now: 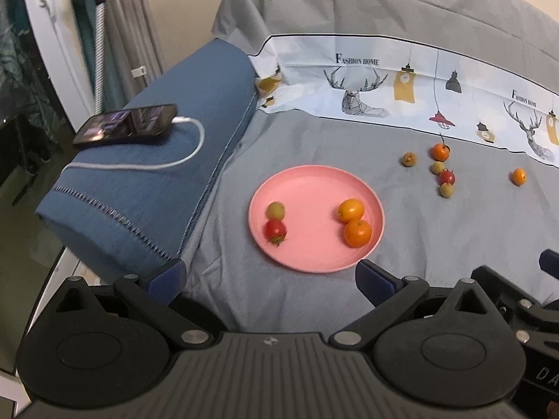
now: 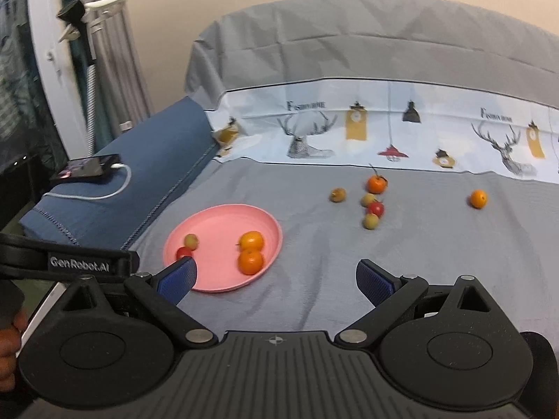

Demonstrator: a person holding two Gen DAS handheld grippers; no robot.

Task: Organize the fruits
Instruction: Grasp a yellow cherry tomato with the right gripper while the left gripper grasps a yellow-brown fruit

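1. On the pink plate (image 1: 316,244), taken as landmark: four fruits lie inside. Two oranges (image 1: 357,233) touch at its right side; a red tomato (image 1: 275,230) and a greenish fruit (image 1: 276,210) touch at its left side.
2. Beyond the plate to the right, on the grey sheet (image 1: 436,244): six fruits not yet collected. A cluster (image 1: 442,171) holds an orange with stem, a red one and two pale green ones; one pale fruit (image 1: 409,159) sits just left of the cluster; a lone orange (image 1: 518,176) lies well apart, furthest from the plate.
3. Left gripper (image 1: 269,277): fingers spread wide, nothing held, near side of the plate.
4. Right gripper (image 2: 276,276): wide apart, empty, near the plate's right edge.
5. Judgement: somewhat under half done.
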